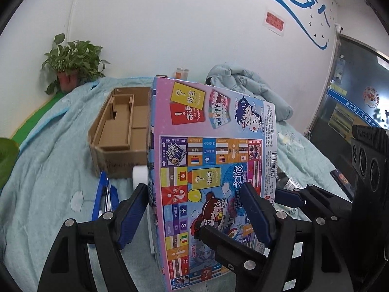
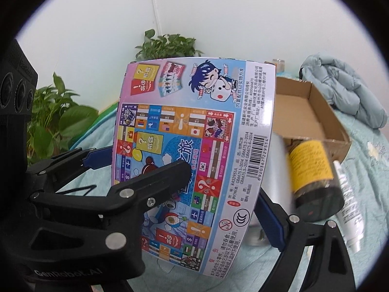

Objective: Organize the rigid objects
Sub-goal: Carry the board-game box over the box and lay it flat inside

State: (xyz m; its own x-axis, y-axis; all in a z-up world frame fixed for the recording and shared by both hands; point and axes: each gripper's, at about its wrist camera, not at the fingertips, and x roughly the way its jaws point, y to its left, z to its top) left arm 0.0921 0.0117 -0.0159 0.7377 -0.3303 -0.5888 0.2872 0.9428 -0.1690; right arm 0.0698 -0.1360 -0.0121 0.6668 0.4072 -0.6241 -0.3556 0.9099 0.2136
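A colourful board game box [image 1: 214,160] hangs tilted above the pale blue quilt [image 1: 53,170], held from two sides. My left gripper [image 1: 194,189] is shut on it, one blue pad at the box's left edge and the other on its printed face. My right gripper [image 2: 222,182] is shut on the same box [image 2: 194,131], with its black finger across the printed face and its blue pad behind the right edge. The open cardboard box [image 1: 121,126] with inner dividers sits on the quilt behind the game box.
By the cardboard box [image 2: 304,112] lie a yellow-labelled jar [image 2: 313,170] and a white tube [image 2: 347,206]. A blue tool [image 1: 104,199] and a white roll [image 1: 139,175] lie on the quilt. A puffy jacket [image 1: 243,85], potted plants [image 1: 70,60] and the wall stand behind.
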